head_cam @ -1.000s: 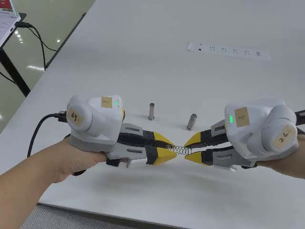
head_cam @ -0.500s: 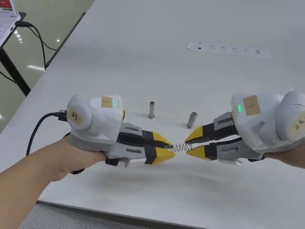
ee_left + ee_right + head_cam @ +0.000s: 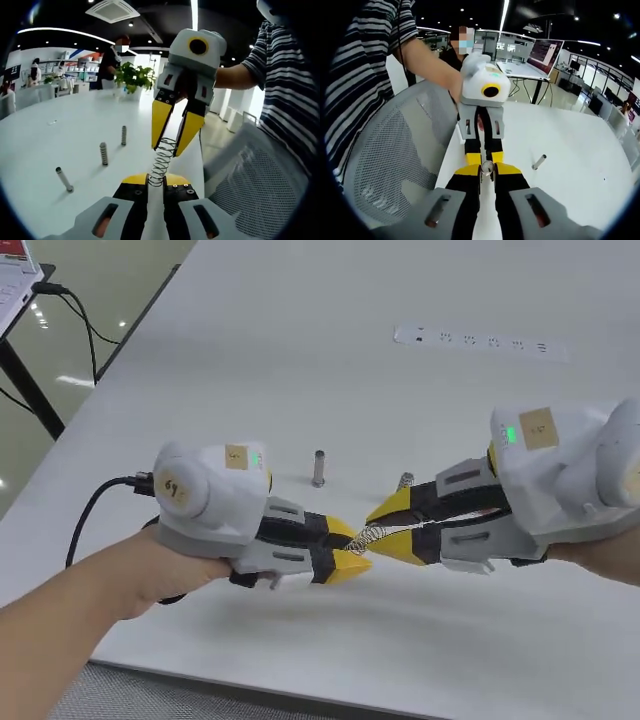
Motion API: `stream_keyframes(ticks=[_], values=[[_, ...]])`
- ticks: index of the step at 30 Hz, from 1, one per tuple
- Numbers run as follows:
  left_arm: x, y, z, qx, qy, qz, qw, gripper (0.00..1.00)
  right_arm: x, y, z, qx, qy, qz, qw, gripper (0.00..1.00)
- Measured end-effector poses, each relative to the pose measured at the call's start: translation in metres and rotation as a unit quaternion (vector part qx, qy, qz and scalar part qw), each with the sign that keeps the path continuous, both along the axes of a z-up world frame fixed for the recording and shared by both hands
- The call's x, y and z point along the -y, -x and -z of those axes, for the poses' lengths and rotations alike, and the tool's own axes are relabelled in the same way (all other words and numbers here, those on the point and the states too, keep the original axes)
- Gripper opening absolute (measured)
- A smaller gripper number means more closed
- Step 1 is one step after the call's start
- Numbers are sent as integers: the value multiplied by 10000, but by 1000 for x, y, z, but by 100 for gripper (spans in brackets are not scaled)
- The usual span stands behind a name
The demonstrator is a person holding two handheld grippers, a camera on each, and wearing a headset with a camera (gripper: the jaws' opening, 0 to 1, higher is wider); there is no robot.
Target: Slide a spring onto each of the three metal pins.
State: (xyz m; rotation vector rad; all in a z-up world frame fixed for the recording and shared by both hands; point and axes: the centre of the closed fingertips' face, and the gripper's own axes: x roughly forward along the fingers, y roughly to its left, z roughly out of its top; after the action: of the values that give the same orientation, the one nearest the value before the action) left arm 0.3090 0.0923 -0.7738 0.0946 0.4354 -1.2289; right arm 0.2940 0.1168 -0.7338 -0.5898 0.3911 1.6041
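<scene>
The spring is being held over the table, one end being pinched in the left gripper's closed jaws, the other in the right gripper's. "69" is being shown on the left gripper's sticker.

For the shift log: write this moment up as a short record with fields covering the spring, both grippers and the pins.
held item: spring, in the air, spanning the two grippers
left: left gripper shut on the spring's near end
right: right gripper, jaws on either side of the far end; firm grip unclear
pin 1: bare pin, upright, nothing on it
pin 2: loaded pin, a spring already on it
pin 3: third pin, too small to judge
surface: white table
</scene>
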Motion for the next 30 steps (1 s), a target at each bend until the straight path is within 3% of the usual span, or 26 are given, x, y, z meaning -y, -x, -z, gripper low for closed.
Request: stream_keyframes(ticks=[8,16,18,22,24,26,30], values=[[5,-2,1,-8,-26,55,10000,3,-7,0,-2,-121,-216,166,9996,7],[1,-2,2,-75,-43,16,10000,4,-5,0,-3,-195,-364,300,9987,7],[1,-2,2,-161,-26,-18,9999,4,-5,0,-4,-158,-343,287,9989,7],[1,-2,1,-184,-3,-52,9998,5,-5,0,-4,-112,-318,279,9990,7],[0,-2,1,-313,27,-122,9994,8,-5,-1,-5,-107,-318,289,9990,7],[-1,-2,1,-219,2,-103,9997,9,-5,-3,-4,-95,-313,313,9990,7],[-4,-3,0,-224,4,-181,9996,11,-4,-6,-5,-90,-327,361,9988,7]])
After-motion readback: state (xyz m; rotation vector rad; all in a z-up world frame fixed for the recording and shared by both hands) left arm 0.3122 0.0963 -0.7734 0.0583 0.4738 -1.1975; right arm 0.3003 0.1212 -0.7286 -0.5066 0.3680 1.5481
